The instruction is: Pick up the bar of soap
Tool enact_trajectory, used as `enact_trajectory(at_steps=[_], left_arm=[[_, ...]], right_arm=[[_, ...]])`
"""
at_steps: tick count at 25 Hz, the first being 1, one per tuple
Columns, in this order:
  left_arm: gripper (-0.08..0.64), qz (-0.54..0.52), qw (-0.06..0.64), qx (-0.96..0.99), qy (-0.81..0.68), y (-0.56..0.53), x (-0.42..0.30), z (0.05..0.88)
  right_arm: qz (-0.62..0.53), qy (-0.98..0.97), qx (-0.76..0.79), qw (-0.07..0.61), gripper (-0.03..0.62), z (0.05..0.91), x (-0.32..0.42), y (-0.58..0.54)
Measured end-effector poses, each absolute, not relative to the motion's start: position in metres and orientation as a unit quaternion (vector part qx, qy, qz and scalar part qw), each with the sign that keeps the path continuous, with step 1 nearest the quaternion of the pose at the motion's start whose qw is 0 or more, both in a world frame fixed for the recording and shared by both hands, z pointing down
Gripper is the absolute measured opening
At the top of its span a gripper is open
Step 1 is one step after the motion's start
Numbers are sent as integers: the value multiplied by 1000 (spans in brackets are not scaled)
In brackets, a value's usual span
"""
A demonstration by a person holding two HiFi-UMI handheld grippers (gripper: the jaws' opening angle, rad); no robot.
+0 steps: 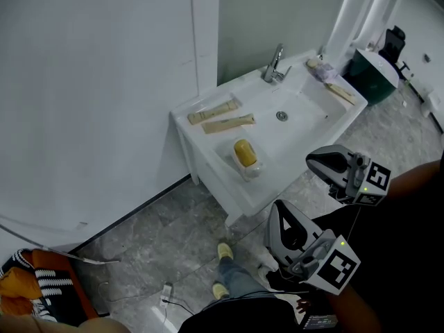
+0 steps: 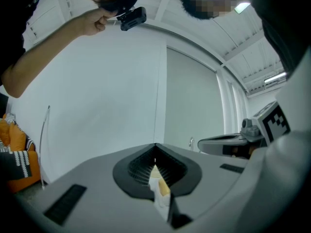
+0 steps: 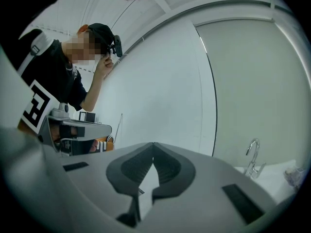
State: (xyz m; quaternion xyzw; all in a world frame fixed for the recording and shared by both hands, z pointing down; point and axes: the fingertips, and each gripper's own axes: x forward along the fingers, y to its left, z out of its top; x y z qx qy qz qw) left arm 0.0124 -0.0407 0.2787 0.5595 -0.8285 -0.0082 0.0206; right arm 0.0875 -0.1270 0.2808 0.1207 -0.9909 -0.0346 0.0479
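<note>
The left gripper (image 1: 277, 208) is nearest, low in the head view, held level above the floor (image 1: 152, 234). Its jaws are pressed together with nothing gripped. In the left gripper view the tips meet at a point. Low in the narrow slit beneath them, a sliver of the yellow bar of soap (image 1: 243, 152) shows far off, over white.

Just beyond it and to its right, the right gripper (image 1: 310, 161) also points level toward the washbasin (image 1: 305, 127). In the right gripper view its jaws touch at the tips and hold nothing; only pale background shows through the gap below them.

Under the grippers a pale shoe (image 1: 224, 252) stands on the grey marbled floor. An orange and black striped cloth (image 1: 35, 283) lies in the bottom left corner.

Farther on, the white washbasin stands against the white wall (image 1: 97, 82). The bar of soap lies in a white soap dish (image 1: 250, 170) on the basin's near left rim, well apart from both grippers. Behind it on the same rim are a tan packet (image 1: 227, 123) and a second tan packet (image 1: 213, 112), side by side. The drain (image 1: 282, 116) sits in the bowl and the tap (image 1: 275, 64) rises at the back edge. Small items I cannot make out lie on the far right rim. Past the basin is a dark bin (image 1: 374, 71) with a white top.
</note>
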Motion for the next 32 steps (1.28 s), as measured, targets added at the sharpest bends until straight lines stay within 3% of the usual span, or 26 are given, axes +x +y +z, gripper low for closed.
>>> enact_trajectory(at_steps=[32], left_arm=[[9, -9, 22, 565, -825, -107, 47, 282]], right_arm=[[2, -990, 134, 53, 5, 295, 118, -196]])
